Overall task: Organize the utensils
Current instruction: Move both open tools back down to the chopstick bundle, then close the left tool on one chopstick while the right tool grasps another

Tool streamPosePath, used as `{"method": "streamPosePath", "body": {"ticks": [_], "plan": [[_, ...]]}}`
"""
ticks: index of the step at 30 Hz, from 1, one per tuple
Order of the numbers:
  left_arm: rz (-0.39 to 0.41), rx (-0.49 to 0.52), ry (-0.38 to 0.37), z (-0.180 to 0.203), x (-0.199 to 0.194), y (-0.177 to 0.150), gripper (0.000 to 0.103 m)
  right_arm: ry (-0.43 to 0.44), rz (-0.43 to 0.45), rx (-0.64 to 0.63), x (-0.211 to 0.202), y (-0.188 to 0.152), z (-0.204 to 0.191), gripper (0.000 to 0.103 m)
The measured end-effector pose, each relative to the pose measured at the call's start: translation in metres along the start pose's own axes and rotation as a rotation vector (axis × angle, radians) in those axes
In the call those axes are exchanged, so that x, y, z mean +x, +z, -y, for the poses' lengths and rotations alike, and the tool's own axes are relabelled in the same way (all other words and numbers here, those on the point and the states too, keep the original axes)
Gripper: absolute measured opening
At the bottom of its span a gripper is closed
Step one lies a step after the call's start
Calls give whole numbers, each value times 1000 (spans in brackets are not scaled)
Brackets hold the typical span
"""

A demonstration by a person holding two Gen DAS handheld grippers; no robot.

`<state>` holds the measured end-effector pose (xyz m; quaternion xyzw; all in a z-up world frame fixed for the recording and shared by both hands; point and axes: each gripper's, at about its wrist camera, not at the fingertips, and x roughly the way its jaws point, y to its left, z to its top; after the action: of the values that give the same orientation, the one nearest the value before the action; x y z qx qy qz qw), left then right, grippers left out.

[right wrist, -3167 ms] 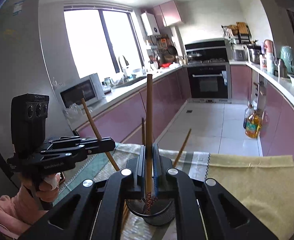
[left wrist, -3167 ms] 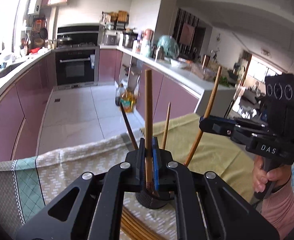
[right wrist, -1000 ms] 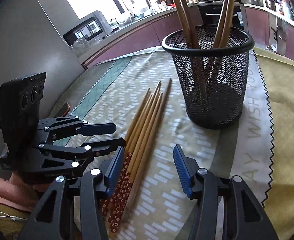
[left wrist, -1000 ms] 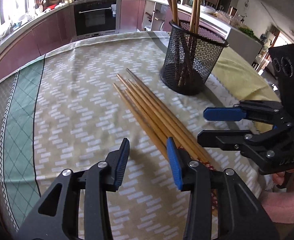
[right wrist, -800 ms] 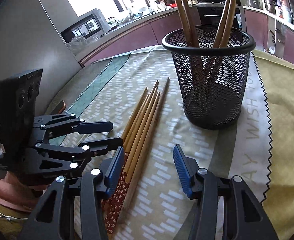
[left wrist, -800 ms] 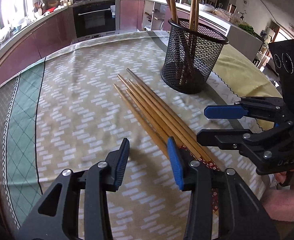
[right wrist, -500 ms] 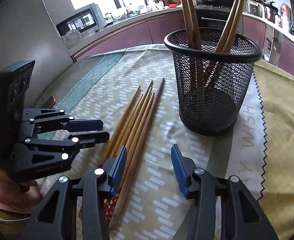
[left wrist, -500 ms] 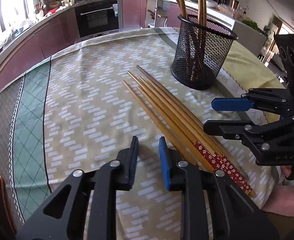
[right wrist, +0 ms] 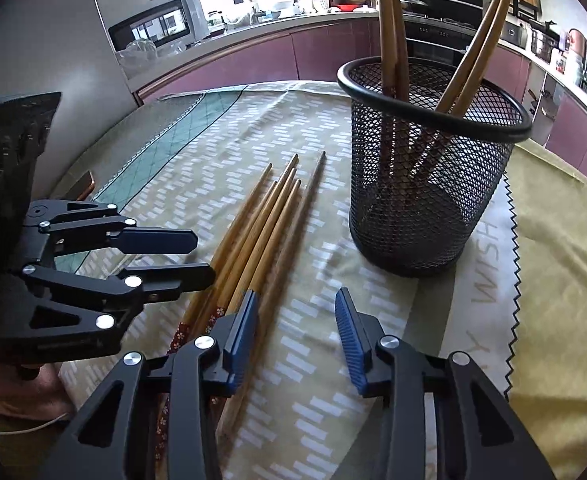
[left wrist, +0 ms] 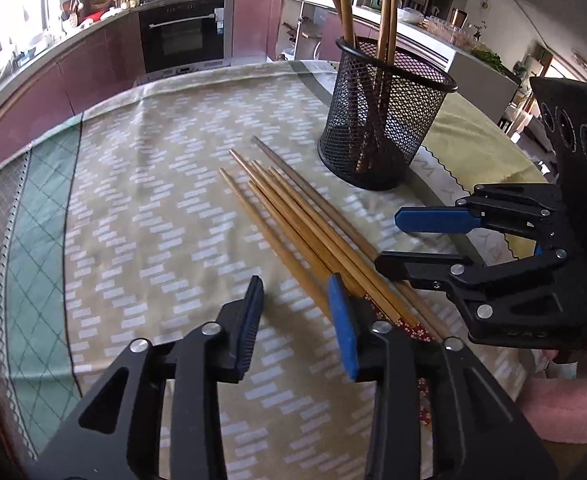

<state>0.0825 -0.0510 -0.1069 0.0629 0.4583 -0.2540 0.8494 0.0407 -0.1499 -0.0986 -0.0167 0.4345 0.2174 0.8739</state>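
Note:
Several wooden chopsticks (left wrist: 293, 216) lie side by side on the tablecloth; they also show in the right wrist view (right wrist: 261, 224). A black mesh holder (left wrist: 381, 128) stands upright beyond them with several chopsticks in it; it also shows in the right wrist view (right wrist: 429, 184). My left gripper (left wrist: 295, 312) is open and empty, low over the near ends of the loose chopsticks. My right gripper (right wrist: 295, 328) is open and empty, just right of the bundle. Each gripper shows in the other's view: the right gripper (left wrist: 425, 240) and the left gripper (right wrist: 201, 254).
The table is covered by a patterned beige cloth with a green band (left wrist: 33, 216) at the left and a yellow cloth (right wrist: 565, 248) at the right. A small brown object (right wrist: 83, 184) lies near the table's far left edge. Kitchen counters and an oven (left wrist: 185, 36) stand behind.
Both grippers dropped from above the holder to low over the loose chopsticks, leaving the chopsticks they held in the holder. The left gripper narrowed half a second ago and has opened wider again.

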Motion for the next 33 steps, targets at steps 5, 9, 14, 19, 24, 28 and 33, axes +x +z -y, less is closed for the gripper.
{"method": "streamPosePath", "body": {"ticks": [5, 9, 14, 19, 24, 28, 33], "plan": [[-9, 12, 18, -1, 2, 1, 30, -38, -12, -36, 7, 5, -7, 32], [-12, 14, 40, -4, 4, 3, 23, -59, -3, -58, 13, 11, -10, 31], [-10, -5, 49, -12, 5, 5, 11, -43, 10, -38, 16, 15, -6, 16], [0, -36, 50, -14, 3, 4, 9, 12, 23, 43, 12, 13, 7, 6], [23, -65, 66, -17, -6, 1, 8, 61, 63, 95, -2, 8, 18, 6], [37, -50, 29, -14, -17, -3, 8, 101, 68, 56, -12, 4, 12, 6], [-3, -34, 22, -8, -8, -9, 8, 128, 22, 39, -7, -2, 13, 6]]}}
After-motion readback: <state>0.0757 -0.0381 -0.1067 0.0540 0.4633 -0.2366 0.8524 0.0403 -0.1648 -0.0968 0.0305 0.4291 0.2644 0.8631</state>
